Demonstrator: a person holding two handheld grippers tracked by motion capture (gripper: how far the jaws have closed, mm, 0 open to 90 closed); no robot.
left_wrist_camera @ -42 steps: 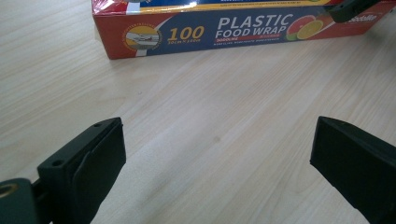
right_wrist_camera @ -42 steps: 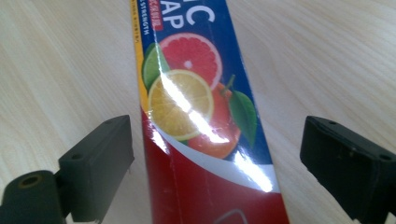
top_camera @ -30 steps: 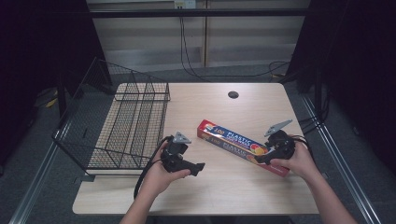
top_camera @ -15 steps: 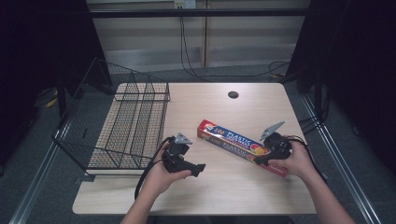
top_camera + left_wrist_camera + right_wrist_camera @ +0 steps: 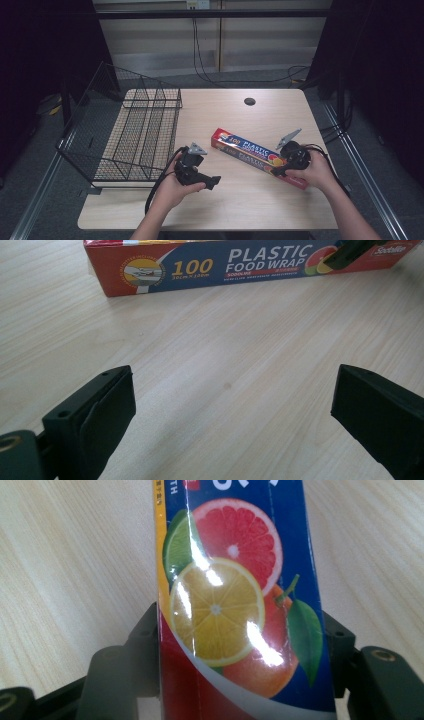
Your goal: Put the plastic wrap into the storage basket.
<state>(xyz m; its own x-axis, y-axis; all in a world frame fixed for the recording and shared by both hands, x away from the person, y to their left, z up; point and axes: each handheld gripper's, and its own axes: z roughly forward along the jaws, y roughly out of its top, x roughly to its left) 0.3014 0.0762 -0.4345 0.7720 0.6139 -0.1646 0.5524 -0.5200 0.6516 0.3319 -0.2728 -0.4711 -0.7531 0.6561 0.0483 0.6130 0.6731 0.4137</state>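
Note:
A long red and blue plastic food wrap box (image 5: 247,152) lies at a slant on the wooden table, right of centre. My right gripper (image 5: 276,171) sits over the box's near right end. Its jaws have just been closing, and in the right gripper view (image 5: 240,645) both press on the sides of the box (image 5: 230,600) at the fruit picture. My left gripper (image 5: 212,181) rests low on the table to the left of the box, pointing right. In the left gripper view (image 5: 232,390) its jaws stand wide open over bare wood, with the box (image 5: 240,265) lying farther ahead.
A black wire basket (image 5: 135,135) stands on the left part of the table, close to my left hand. A round cable hole (image 5: 249,101) sits near the table's far edge. Bare wood lies between the two grippers and along the near edge.
The right gripper has shifted slightly left onto the box and its jaws have closed on the box's end. The left gripper and the box have stayed where they were.

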